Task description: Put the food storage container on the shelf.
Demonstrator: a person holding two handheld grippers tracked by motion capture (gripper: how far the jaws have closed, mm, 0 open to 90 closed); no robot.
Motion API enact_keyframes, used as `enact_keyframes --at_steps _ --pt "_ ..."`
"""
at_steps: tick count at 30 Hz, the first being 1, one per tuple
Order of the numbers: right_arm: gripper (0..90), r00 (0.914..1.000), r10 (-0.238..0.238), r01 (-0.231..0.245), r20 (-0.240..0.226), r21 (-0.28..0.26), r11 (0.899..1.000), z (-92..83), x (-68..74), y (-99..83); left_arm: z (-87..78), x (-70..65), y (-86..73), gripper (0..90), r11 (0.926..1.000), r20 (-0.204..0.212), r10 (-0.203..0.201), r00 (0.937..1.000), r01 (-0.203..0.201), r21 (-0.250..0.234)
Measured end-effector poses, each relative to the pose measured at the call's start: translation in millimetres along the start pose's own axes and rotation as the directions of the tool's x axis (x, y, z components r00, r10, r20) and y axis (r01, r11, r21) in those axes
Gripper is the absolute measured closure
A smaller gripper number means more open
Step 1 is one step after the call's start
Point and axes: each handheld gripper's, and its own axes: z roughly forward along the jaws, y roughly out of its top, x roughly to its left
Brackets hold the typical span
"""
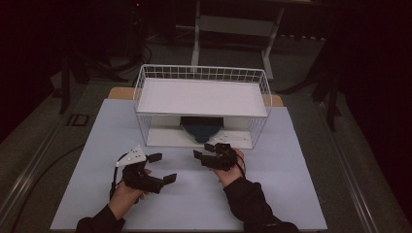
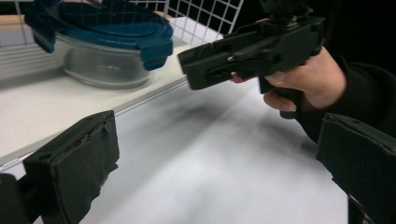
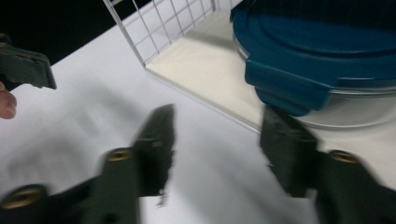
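Both grippers empty before the wire rack (image 1: 201, 104), food container on its lower shelf.

Left gripper (image 1: 163, 167) hovers over the table (image 1: 291, 194) left of the rack's open front, jaws spread wide, nothing between them. Right gripper (image 1: 206, 150) sits just before the rack's front edge, jaws parted and empty, pointed at the container (image 1: 201, 128): clear bowl, blue clip lid, centred on the lower shelf under the white upper shelf. Right gripper view: the container (image 3: 322, 60) lies just beyond the right jaw, not touched. Judgement: the step in hand looks like a reach for it. Best done low, under the upper shelf, square to the rack's opening, jaws wider than the lid clip, closing on the rim rather than the slick bowl.
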Motion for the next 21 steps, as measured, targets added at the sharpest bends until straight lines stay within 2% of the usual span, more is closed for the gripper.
enact_keyframes --at_steps 1,2,3,5,6,8,12,14,16,17,21 --pt "38.0 1.0 0.0 0.0 0.0 0.0 1.0 0.0 0.0 0.0 0.0 0.0 0.0 0.0 1.0 0.0 0.0 1.0 0.0 0.0" --pt "22.8 0.9996 0.022 -0.023 -0.017 -0.015 1.0 -8.1 1.1 -2.2 -0.4 -0.6 0.3 0.0 1.0 0.011 0.004 0.9999 -0.004 -0.007" --pt "22.8 0.9996 0.022 -0.023 -0.017 -0.015 1.0 -8.1 1.1 -2.2 -0.4 -1.0 0.6 0.0 0.9999 0.015 0.007 0.9999 -0.007 -0.009" --pt "18.7 0.9981 0.031 -0.032 -0.053 -0.033 0.999 -16.3 1.5 -5.4 -0.3 -3.5 1.7 0.0 0.9998 0.019 0.02 0.9996 -0.02 -0.009" --pt "15.1 0.9981 0.008 -0.01 -0.062 -0.036 0.999 -22.9 2.4 -9.0 -0.5 -4.7 1.9 0.0 0.9995 0.017 0.03 0.9994 -0.03 -0.008" --pt "14.1 0.9944 0.002 -0.005 -0.106 -0.025 1.0 -28.1 0.5 -12.1 -0.7 -6.9 2.3 0.0 0.9989 0.015 0.047 0.9988 -0.047 -0.008" --pt "13.9 0.9951 0.013 -0.015 -0.098 -0.021 1.0 -43.0 -3.8 -21.1 -2.3 -10.8 3.2 0.0 0.9978 0.023 0.067 0.9975 -0.067 -0.004" --pt "14.0 0.997 0.003 -0.005 -0.077 -0.027 1.0 -50.9 -5.2 -24.1 -3.9 -12.4 3.8 0.0 0.9974 0.025 0.072 0.9971 -0.072 0.0" --pt "14.1 0.9972 0.001 -0.003 -0.075 -0.029 1.0 -54.7 -6.0 -25.1 -4.7 -13.2 3.9 0.0 0.9972 0.025 0.075 0.9969 -0.075 -0.003" --pt "14.2 0.9976 0.004 -0.007 -0.069 -0.037 0.999 -62.4 -6.7 -27.4 -6.2 -13.9 4.2 0.0 0.9968 0.026 0.08 0.9965 -0.08 0.0" --pt "14.6 0.9986 -0.009 0.007 -0.052 -0.044 0.999 -75.0 -8.4 -33.1 -8.6 -13.9 2.7 0.0 0.9972 0.028 0.075 0.9968 -0.075 0.002"
